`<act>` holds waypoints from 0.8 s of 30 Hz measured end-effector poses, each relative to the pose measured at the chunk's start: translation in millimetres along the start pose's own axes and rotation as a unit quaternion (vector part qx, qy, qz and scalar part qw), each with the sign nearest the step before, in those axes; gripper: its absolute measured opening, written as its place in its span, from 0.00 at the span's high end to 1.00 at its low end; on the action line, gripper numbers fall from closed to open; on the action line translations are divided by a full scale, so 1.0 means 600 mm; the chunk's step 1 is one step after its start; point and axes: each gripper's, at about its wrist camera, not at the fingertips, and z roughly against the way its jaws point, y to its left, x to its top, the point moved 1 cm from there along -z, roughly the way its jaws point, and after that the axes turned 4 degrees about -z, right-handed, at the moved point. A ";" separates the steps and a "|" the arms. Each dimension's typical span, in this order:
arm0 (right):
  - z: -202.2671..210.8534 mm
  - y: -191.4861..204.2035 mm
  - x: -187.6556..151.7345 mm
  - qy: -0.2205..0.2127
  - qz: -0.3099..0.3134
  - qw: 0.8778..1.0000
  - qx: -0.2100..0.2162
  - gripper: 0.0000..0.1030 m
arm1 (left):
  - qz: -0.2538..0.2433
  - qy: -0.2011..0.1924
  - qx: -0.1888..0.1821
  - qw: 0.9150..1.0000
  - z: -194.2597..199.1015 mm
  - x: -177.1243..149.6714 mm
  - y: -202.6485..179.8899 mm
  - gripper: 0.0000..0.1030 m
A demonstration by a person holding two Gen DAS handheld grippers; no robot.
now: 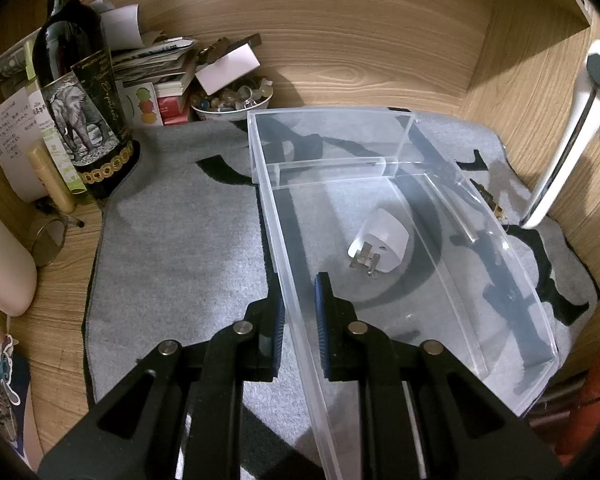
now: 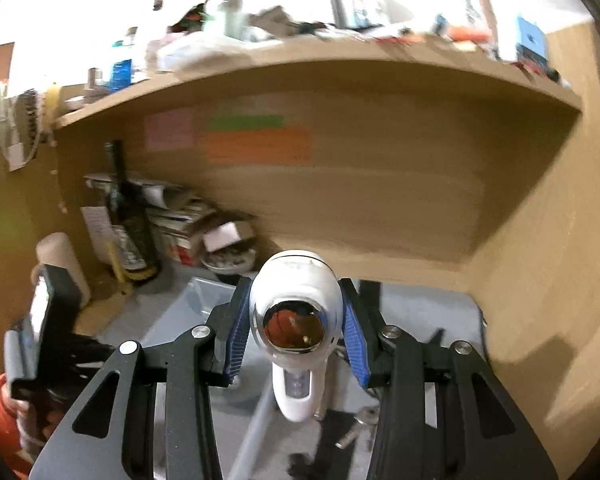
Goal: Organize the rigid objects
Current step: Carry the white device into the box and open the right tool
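Observation:
A clear plastic bin (image 1: 400, 168) lies on the grey mat, and a white plug adapter (image 1: 382, 244) rests on its floor. My left gripper (image 1: 300, 295) is shut on the bin's near left wall, one blue pad on each side. My right gripper (image 2: 296, 285) is shut on the body of a white hair dryer (image 2: 296, 276), held above the mat. The dryer's chrome rear cap faces the camera and its handle hangs down. In the left wrist view the dryer (image 1: 568, 140) shows at the right edge, above the mat's far right side. The bin (image 2: 196, 304) lies below and left of the dryer.
A dark wine bottle (image 1: 80, 92), stacked papers and a bowl of small stones (image 1: 232, 102) crowd the back left corner. Keys (image 1: 494, 204) lie on the mat right of the bin. Wooden walls close the back and right sides. A cluttered shelf (image 2: 300, 60) runs overhead.

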 end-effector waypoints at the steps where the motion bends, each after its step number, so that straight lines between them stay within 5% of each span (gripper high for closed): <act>1: -0.001 0.007 0.001 -0.001 0.005 1.000 0.005 0.62 | 0.000 0.000 0.000 1.000 0.000 0.000 0.000 0.85; 11: -0.042 0.064 -0.016 0.035 0.028 0.998 0.052 0.62 | 0.000 -0.001 -0.003 1.000 -0.002 0.002 -0.001 0.85; 24: -0.158 0.062 -0.065 0.142 0.033 0.989 0.030 0.62 | -0.001 -0.005 -0.009 1.000 -0.002 -0.002 0.003 0.85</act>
